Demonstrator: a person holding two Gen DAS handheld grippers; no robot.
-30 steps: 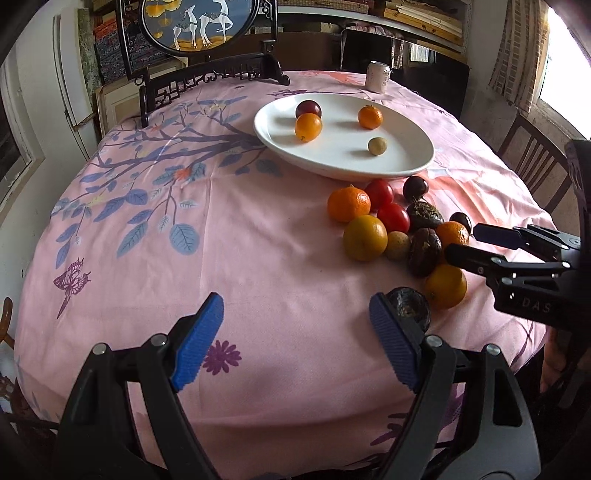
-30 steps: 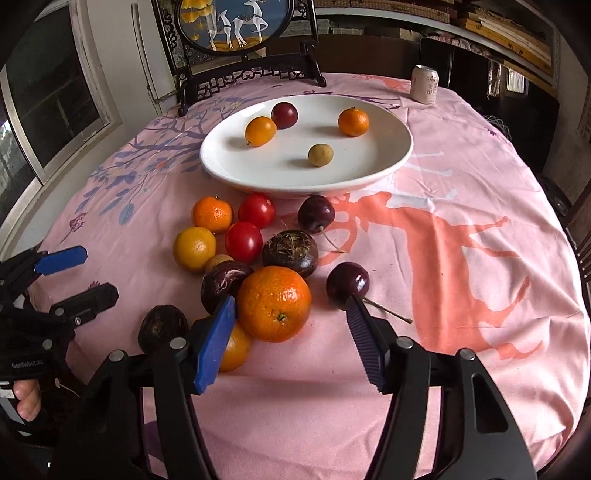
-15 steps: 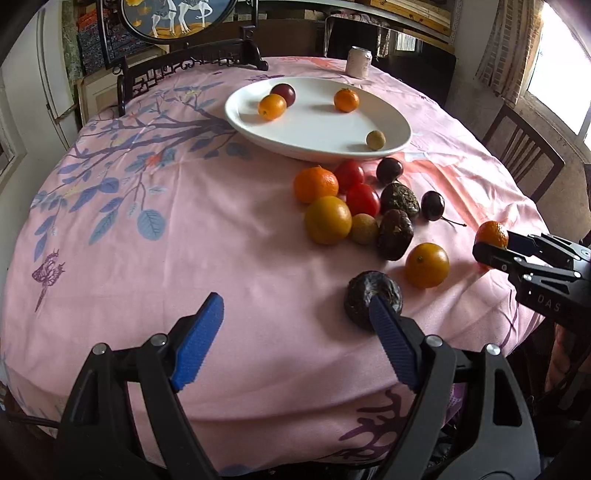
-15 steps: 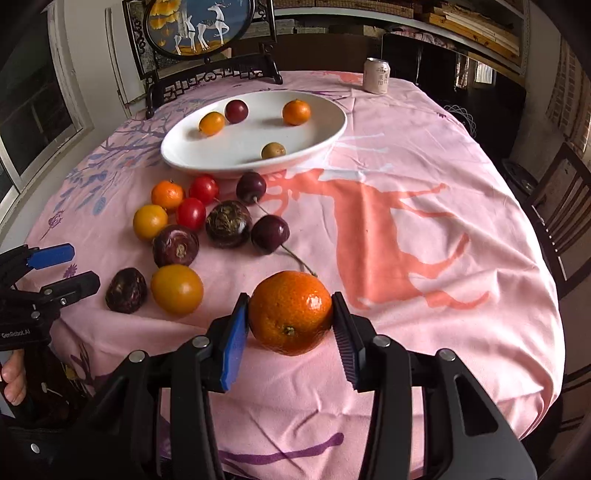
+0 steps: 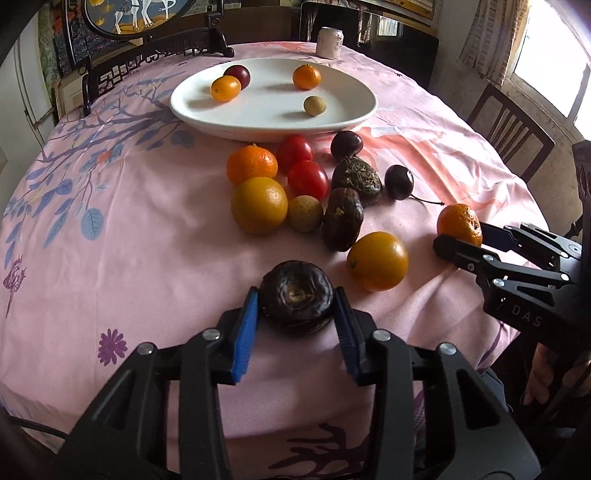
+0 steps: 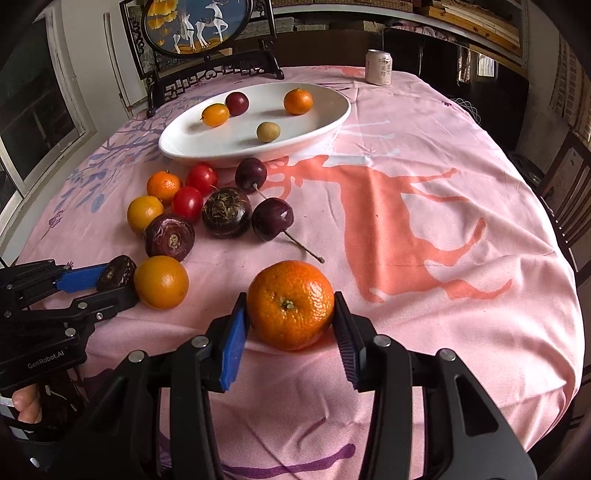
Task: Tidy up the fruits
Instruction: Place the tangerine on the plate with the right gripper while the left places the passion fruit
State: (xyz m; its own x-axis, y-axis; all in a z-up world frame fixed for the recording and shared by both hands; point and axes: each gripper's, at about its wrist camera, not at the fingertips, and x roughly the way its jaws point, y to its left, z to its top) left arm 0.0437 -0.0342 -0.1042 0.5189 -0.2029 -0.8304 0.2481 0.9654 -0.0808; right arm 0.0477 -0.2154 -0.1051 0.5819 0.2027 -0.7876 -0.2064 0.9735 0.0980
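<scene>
My left gripper (image 5: 295, 306) is shut on a dark wrinkled passion fruit (image 5: 296, 291) near the table's front edge; it also shows in the right wrist view (image 6: 116, 275). My right gripper (image 6: 290, 317) is shut on a tangerine (image 6: 290, 304), also seen in the left wrist view (image 5: 460, 224). A white oval plate (image 5: 343, 114) at the back holds several small fruits. Several loose fruits lie in front of it: oranges (image 5: 377, 260), tomatoes (image 5: 307, 179), passion fruits (image 5: 342, 219) and plums (image 5: 398, 182).
A pink patterned cloth (image 6: 424, 206) covers the round table. A drink can (image 6: 378, 67) stands at the far edge. A framed picture on a dark stand (image 6: 199, 26) and chairs (image 5: 513, 129) ring the table. Windows are at the sides.
My left gripper moved forward and closed on the dark passion fruit. My right gripper, open a second ago, closed on the tangerine and drew it back from the pile.
</scene>
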